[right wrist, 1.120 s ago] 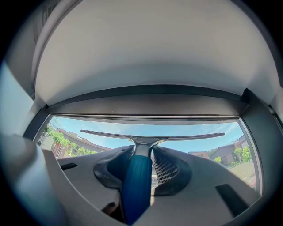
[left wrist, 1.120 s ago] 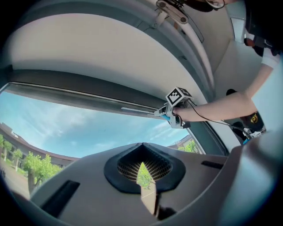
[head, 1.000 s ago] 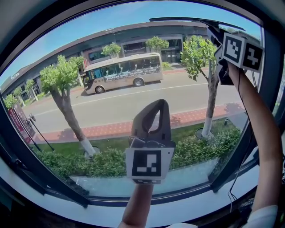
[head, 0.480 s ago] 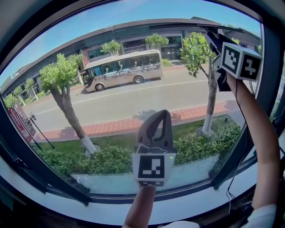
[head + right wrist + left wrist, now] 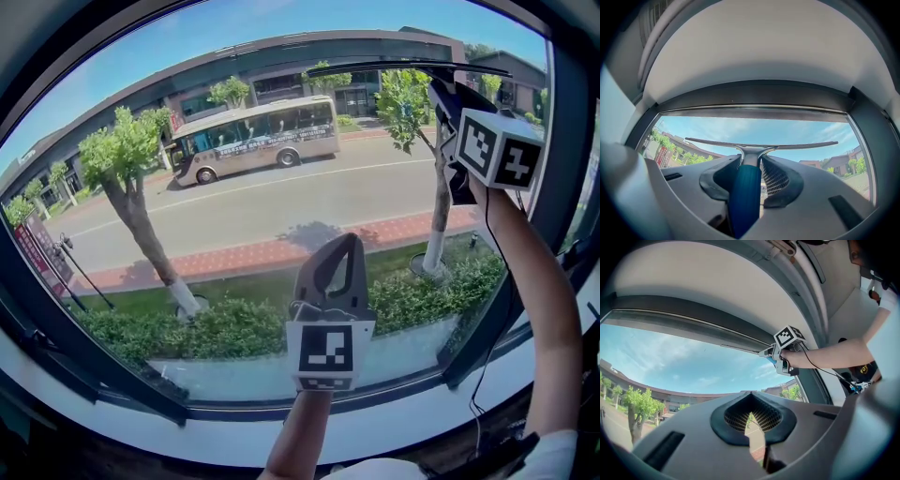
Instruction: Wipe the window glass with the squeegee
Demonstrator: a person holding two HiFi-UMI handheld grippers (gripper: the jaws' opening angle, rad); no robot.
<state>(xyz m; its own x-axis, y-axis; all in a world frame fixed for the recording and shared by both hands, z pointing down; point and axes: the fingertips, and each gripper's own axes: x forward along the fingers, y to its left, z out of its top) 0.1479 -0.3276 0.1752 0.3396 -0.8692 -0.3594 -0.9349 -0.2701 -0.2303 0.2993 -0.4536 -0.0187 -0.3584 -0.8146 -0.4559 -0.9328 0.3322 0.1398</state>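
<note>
A squeegee with a blue handle (image 5: 744,197) and a long thin blade (image 5: 761,145) lies against the window glass (image 5: 253,216), high at the right. My right gripper (image 5: 751,171) is shut on the handle; in the head view it (image 5: 448,112) sits under the blade (image 5: 403,67). My left gripper (image 5: 337,272) is lower, at the pane's middle, jaws closed with nothing between them. In the left gripper view the pads (image 5: 752,416) meet, and the right gripper (image 5: 780,355) shows up and to the right.
A dark window frame (image 5: 553,169) bounds the pane at the right, and a white sill (image 5: 187,441) runs along the bottom. Outside are a bus (image 5: 253,136), trees and a road. A black cable (image 5: 483,375) hangs from my right arm.
The squeegee blade and my right gripper have slid down the glass. My left gripper has dropped slightly and drifted right.
</note>
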